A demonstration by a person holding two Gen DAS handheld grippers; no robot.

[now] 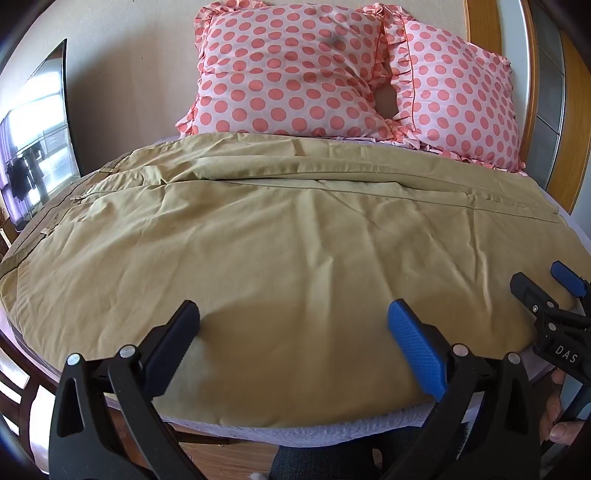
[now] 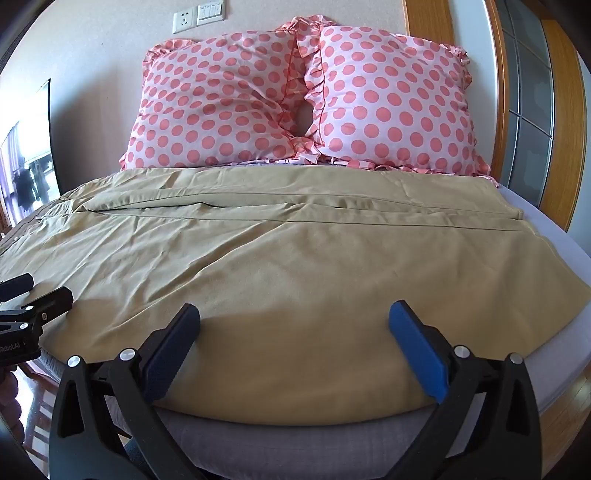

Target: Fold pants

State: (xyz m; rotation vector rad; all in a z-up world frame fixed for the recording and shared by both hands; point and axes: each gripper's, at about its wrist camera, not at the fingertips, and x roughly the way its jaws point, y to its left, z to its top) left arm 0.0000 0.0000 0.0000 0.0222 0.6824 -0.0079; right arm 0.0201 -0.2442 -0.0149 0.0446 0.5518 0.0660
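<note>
The left gripper (image 1: 293, 317) has its two fingers spread wide, one black and one blue, with nothing between them but tan cloth lying below; it hangs over the near edge of the bed (image 1: 295, 430). The right gripper (image 2: 294, 317) stands the same way, jaws wide apart and pinching nothing, also above the near edge. Each gripper shows at the side of the other's view, so the two sit side by side and apart. There is one pair of pants (image 1: 280, 236), tan, spread flat across the bed with its length running side to side: the waistband with belt loops lies toward the left edge, the leg ends toward the right edge. The two legs lie alongside each other, the far one just before the pillows and the near one reaching to the near edge, where the cloth slightly overhangs the pale sheet. The fabric is creased in many places. Two pillows (image 2: 218, 99), pink with coral dots and ruffled borders, lean against the wall at the far edge, touching each other in the middle. On the wall above them, the right wrist view shows one socket (image 2: 184, 20) and one switch plate (image 2: 211, 13). A dark screen (image 1: 40, 125) stands at the left, and a wooden door frame (image 2: 498, 92) rises at the right. Nothing lies on top of the pants.
</note>
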